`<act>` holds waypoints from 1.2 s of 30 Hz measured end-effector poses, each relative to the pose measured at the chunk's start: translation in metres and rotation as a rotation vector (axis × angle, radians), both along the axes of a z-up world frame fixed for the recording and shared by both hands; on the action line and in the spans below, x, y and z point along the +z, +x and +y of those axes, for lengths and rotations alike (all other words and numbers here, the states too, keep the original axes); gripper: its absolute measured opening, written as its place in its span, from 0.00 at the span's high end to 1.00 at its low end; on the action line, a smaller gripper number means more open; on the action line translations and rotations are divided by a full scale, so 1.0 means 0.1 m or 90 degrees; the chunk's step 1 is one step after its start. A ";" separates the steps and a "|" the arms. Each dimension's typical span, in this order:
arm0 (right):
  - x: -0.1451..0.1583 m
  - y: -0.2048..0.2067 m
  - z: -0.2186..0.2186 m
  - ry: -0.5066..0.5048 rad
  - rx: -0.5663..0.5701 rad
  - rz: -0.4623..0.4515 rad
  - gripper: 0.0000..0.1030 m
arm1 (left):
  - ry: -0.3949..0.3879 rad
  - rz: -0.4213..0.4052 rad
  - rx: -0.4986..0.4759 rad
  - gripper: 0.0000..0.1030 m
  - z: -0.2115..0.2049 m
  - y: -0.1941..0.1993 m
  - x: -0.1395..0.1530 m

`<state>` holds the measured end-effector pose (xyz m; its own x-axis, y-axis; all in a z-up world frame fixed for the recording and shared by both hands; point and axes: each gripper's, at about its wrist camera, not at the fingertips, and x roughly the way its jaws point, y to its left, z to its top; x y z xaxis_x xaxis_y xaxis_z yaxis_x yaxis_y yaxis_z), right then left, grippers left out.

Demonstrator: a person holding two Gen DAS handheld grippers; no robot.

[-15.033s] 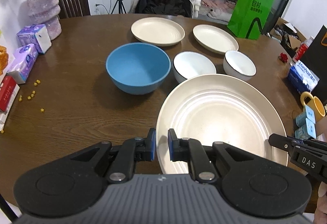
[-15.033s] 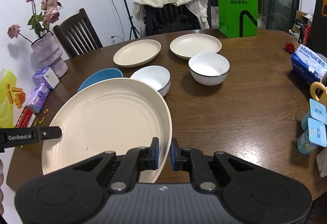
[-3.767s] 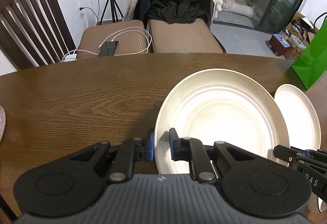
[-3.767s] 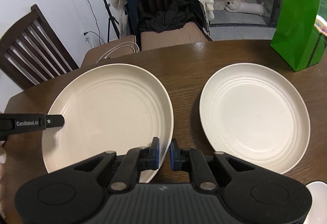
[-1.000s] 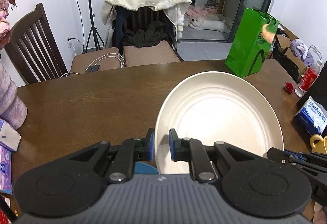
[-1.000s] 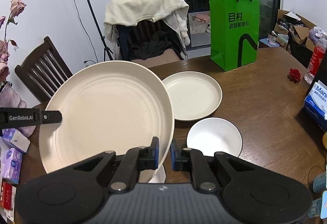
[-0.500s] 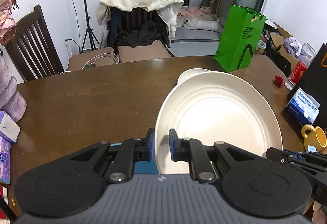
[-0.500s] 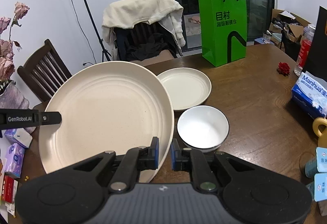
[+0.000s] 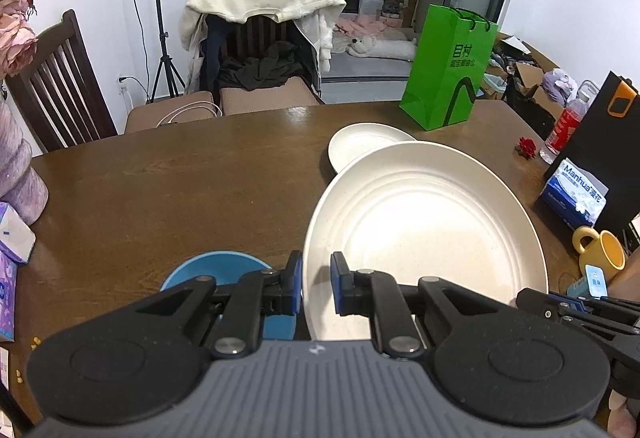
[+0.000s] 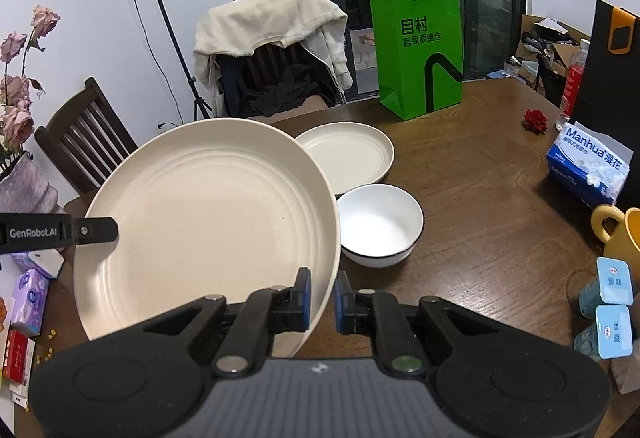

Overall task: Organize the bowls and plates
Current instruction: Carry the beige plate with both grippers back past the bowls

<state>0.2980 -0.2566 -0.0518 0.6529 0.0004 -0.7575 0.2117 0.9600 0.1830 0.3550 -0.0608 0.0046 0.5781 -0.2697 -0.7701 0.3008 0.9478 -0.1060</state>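
Both grippers carry a large cream plate [image 9: 424, 222] [image 10: 208, 214] above the brown table [image 9: 180, 182]. My left gripper [image 9: 316, 284] is shut on its left rim, and my right gripper [image 10: 322, 298] is shut on its right rim. A smaller cream plate [image 10: 352, 156] [image 9: 360, 146] lies on the table beyond, partly hidden by the held plate. A white bowl [image 10: 380, 224] with a dark rim stands just right of the held plate. A blue bowl [image 9: 216, 270] shows under my left gripper, mostly hidden.
A green paper bag [image 10: 418, 50] stands at the far edge. A tissue pack [image 10: 588, 162], a yellow mug [image 10: 620, 234], small blue cartons [image 10: 608, 310] and a black bag [image 9: 600, 142] crowd the right side. A vase [image 9: 18, 174] and tissue packs [image 10: 30, 298] stand at the left. Chairs [image 9: 60, 86] lie beyond.
Both grippers have drawn back towards the near side with the plate. The small plate, white bowl and blue bowl have come further into view.
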 end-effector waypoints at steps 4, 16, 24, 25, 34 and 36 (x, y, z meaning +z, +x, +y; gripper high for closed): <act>0.00 -0.12 -0.02 -0.002 -0.001 -0.001 0.89 | -0.002 0.001 -0.003 0.86 -0.01 -0.08 -0.01; -0.03 -0.43 -0.05 -0.004 -0.008 0.001 0.89 | -0.003 0.006 -0.011 0.86 -0.05 -0.36 -0.07; -0.07 -0.63 -0.06 -0.005 -0.012 0.006 0.89 | -0.004 0.011 -0.013 0.86 -0.05 -0.54 -0.12; -0.08 -0.65 -0.06 -0.006 -0.012 0.007 0.89 | -0.004 0.012 -0.014 0.86 -0.05 -0.56 -0.13; -0.10 -0.87 -0.10 -0.010 -0.016 0.013 0.89 | -0.002 0.018 -0.021 0.86 -0.11 -0.78 -0.19; -0.12 -0.91 -0.11 -0.011 -0.016 0.015 0.89 | -0.003 0.021 -0.021 0.86 -0.11 -0.82 -0.21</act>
<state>0.2071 -0.2676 -0.0634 0.6348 -0.0284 -0.7722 0.2393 0.9574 0.1615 0.2727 -0.0720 -0.0160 0.5433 -0.2921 -0.7871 0.3289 0.9366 -0.1206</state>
